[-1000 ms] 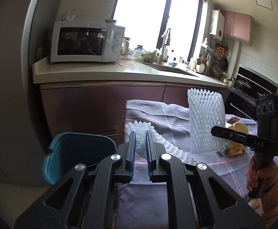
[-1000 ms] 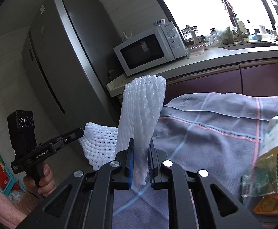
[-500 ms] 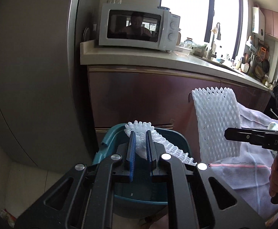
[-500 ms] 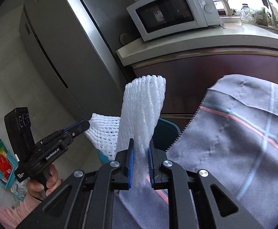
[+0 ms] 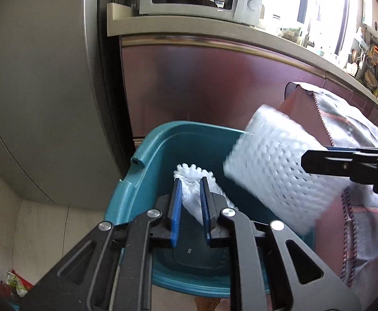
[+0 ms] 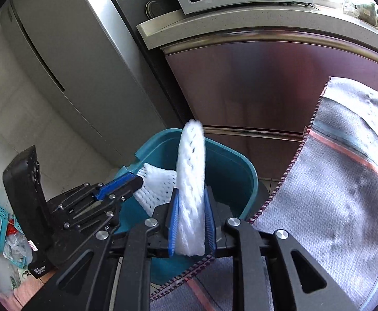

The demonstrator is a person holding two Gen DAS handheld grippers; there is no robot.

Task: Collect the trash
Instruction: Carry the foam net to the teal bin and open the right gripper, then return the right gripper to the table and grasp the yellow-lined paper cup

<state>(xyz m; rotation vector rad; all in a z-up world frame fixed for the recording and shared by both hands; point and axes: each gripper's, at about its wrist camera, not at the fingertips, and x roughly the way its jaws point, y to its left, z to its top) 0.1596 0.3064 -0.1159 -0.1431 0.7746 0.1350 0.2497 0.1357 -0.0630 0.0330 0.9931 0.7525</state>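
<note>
A second ago you held both foam nets up over the cloth-covered bench; now both sit above the open teal bin (image 5: 163, 140), which has come from the lower left corner of the left view to its middle. Your left tongs (image 5: 191, 204) have tipped downward, so the small foam net (image 5: 192, 181) hangs inside the bin's mouth, and their jaws are opening with the net loose between the pads. Your right tongs (image 6: 192, 223) have swung across from the bench to the bin's rim, their jaws opening too, wider than before, and the tall foam net (image 6: 191, 181) between them has blurred and leaned.
</note>
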